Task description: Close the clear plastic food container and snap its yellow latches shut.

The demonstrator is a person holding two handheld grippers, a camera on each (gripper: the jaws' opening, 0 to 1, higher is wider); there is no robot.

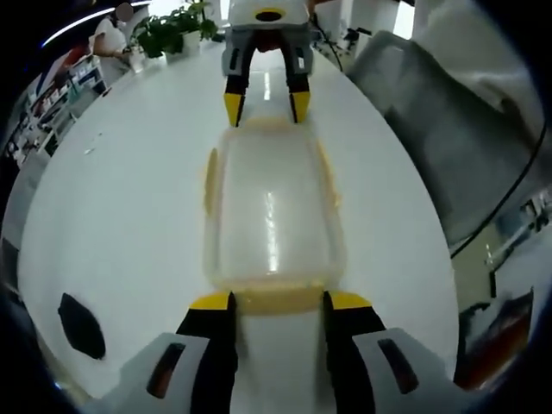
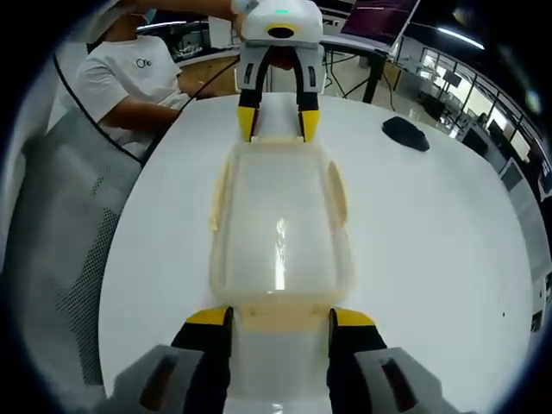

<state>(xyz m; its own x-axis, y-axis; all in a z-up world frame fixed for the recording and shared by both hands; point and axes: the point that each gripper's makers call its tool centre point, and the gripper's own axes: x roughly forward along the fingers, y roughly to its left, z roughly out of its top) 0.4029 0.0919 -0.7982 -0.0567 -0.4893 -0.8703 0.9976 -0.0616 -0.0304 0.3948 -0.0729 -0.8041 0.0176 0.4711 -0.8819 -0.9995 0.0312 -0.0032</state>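
The clear plastic container [image 1: 272, 216] lies lengthwise on the white table [image 1: 121, 216], its lid on. Pale yellow latches run along its long sides [image 1: 210, 177], and one sits at each end. My left gripper [image 1: 278, 302] is open, its yellow-tipped jaws flanking the near end latch [image 1: 276, 300]. At the far end, my right gripper [image 1: 267, 108] faces it with jaws apart. In the right gripper view the same container [image 2: 280, 224] stretches away. My right gripper [image 2: 280, 317] is open astride its end latch [image 2: 280, 319], and the left gripper [image 2: 278, 122] stands open at the opposite end.
A black oval object [image 1: 82, 326] [image 2: 405, 134] lies on the table beside the left gripper. A grey mesh chair [image 1: 457, 147] [image 2: 69, 216] stands at the table edge. A person in a white shirt [image 2: 129, 78] sits close by. Potted plants [image 1: 172, 34] are at the far end.
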